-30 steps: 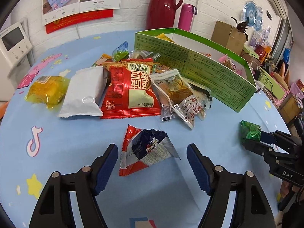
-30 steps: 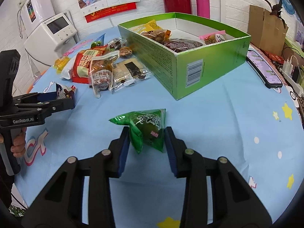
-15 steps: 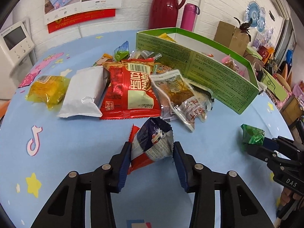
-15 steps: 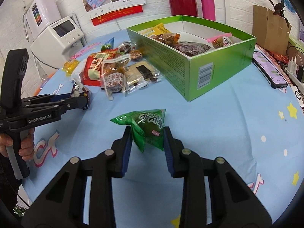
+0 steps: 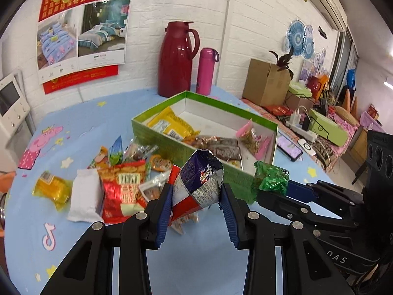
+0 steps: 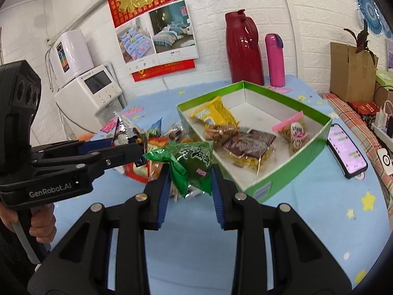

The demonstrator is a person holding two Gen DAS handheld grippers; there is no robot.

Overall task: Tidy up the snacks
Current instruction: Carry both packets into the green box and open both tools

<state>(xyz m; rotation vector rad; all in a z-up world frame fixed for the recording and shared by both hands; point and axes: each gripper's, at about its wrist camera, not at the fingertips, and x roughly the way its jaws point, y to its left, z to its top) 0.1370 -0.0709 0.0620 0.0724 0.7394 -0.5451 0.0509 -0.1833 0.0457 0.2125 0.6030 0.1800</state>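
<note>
Gripping a crinkled purple-and-red foil snack packet (image 5: 197, 186), the left gripper (image 5: 195, 200) holds it above the blue counter (image 5: 191, 258) beside the open green cardboard box (image 6: 267, 186); the right gripper's (image 6: 189, 180) fingers (image 6: 164, 191) clench a green plastic snack packet (image 6: 194, 164) alongside.

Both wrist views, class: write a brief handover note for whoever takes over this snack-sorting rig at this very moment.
Left tool: shut on a crinkled blue, white and red foil snack packet, lifted off the table.
Right tool: shut on a green foil snack packet, also held up.
Open green cardboard box: already holds a yellow packet, brown-wrapped snacks and a pink-edged clear bag.
Left to do: put both held packets in the box, then clear the loose pile on the blue tablecloth, including the red bag, white packet and yellow packet.
</note>
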